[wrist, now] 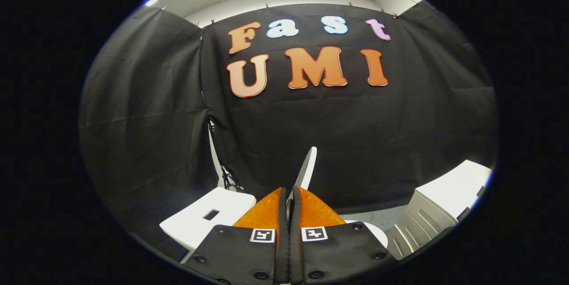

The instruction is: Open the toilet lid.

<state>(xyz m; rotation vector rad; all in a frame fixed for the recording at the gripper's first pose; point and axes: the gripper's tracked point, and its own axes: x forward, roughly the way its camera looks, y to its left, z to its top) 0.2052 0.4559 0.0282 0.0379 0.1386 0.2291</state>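
Between the fingers [289, 200], which are pressed narrowly together, the thin edge of the lid [308, 167] is pinched and rises nearly upright just ahead of the tips against the black cloth wall [355, 134]. Left of the fingers sits a white block with a slot [209, 218], perhaps the cistern top; a curved white rim [378, 234] shows just right of them, and a pale ribbed cabinet [426, 218] stands farther right. Judging by its steep angle, the lid looks all but open; what seems left is to rest it back and let go.
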